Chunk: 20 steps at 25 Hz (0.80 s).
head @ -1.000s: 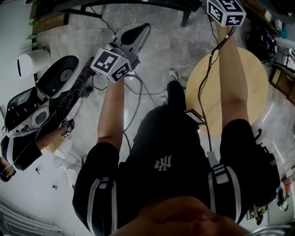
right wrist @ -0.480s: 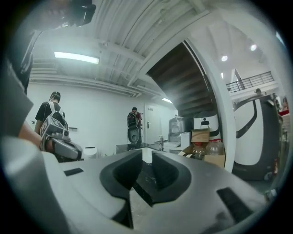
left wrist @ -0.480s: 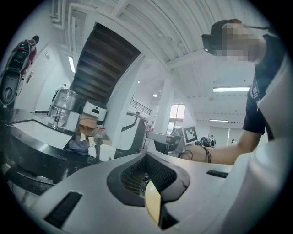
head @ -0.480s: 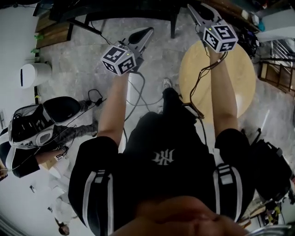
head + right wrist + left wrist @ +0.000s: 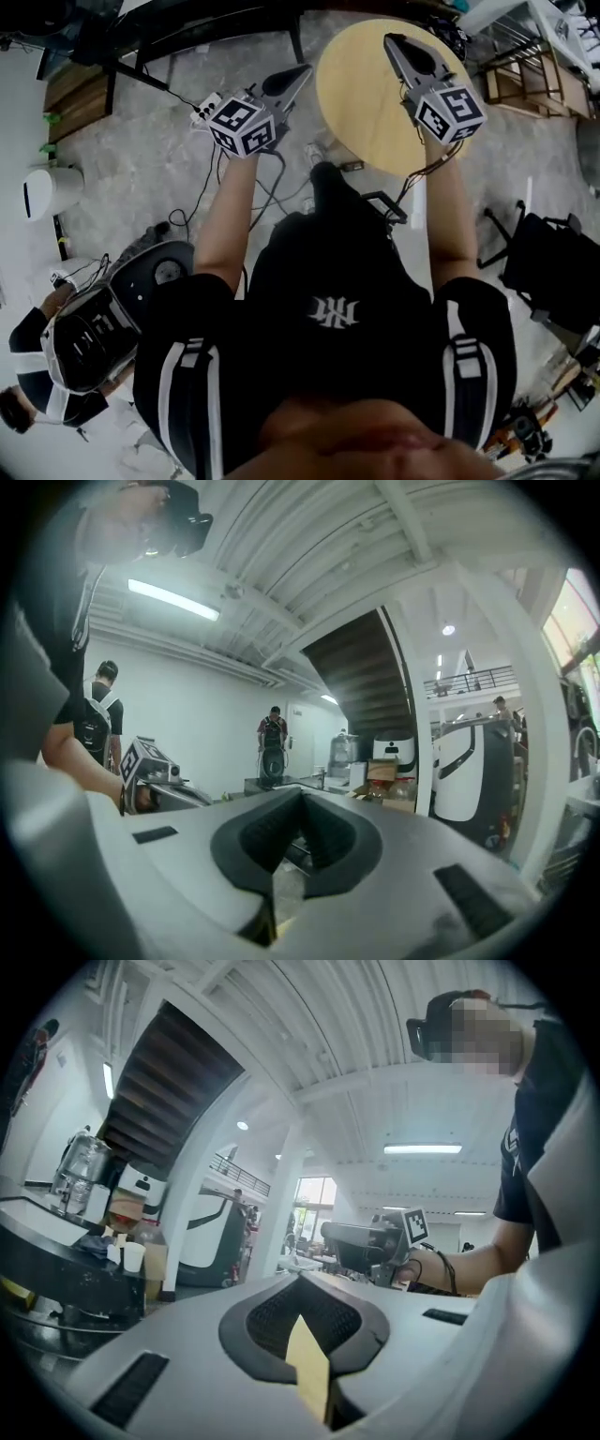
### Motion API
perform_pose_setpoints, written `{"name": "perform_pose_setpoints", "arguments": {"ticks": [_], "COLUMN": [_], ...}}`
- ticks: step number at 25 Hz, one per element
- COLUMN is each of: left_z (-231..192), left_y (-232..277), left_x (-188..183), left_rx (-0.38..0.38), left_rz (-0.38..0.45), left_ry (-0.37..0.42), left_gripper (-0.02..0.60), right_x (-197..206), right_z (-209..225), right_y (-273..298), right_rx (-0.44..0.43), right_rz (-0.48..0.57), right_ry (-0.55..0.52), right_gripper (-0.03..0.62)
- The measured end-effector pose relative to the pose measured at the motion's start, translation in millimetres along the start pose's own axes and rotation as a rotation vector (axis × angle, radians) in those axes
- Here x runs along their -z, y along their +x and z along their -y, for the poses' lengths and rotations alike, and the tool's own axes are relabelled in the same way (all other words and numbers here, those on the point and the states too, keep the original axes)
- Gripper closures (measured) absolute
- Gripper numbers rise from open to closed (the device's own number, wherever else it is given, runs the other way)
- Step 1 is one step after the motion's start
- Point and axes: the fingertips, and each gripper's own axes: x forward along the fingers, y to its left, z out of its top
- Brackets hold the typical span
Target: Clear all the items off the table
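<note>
My left gripper (image 5: 300,73) hangs above the floor (image 5: 159,159), jaws pressed together on nothing. My right gripper (image 5: 392,43) is over the round wooden desk (image 5: 361,89) ahead of me. Its jaws have just been closing, nothing between them.

Tan table (image 5: 366,94), black shirt (image 5: 328,281) with white sleeve stripes.

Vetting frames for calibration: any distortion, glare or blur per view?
Head view: heavy fisheye, round table evenly lit, bottom edge out of focus. Left gripper view: black vignette corners, ceiling light blown out, mosaic over a face. Right gripper view: same vignette, strip light glaring, background sharp.
</note>
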Motion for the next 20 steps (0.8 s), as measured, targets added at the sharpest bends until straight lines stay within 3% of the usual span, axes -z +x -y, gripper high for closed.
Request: {"name": "perform_pose_setpoints", "arguments": {"ticks": [3,5,11,20], "left_z": [-92.5,-93.5,-8.1,122.1], "left_y": [27.1,43.8,73.0,107.4], "left_x": [-36.3,-38.7,-15.7,12.5], "left_rx": [0.008,0.033,0.097,0.103], "left_rz": [0.015,0.009,-0.048,-0.082], "left_ry": [-0.051,-0.082,-0.085,-0.123], "left_gripper": [0.569,0.569,0.569,0.569], "right_x": [-14.2,-8.4,15.2,67.2], "right_z": [38.4,54.1,53.3,-1.1], "right_y": [86.9,78.9,-31.0,-145.2], "right_rx": [-0.008,0.017,0.058,-0.118], "right_rz": [-0.074,-0.115,-0.130,-0.173], "right_ry": [0.012,0.032,0.094,0.239], "right_gripper": [0.591,0.591,0.591,0.591]}}
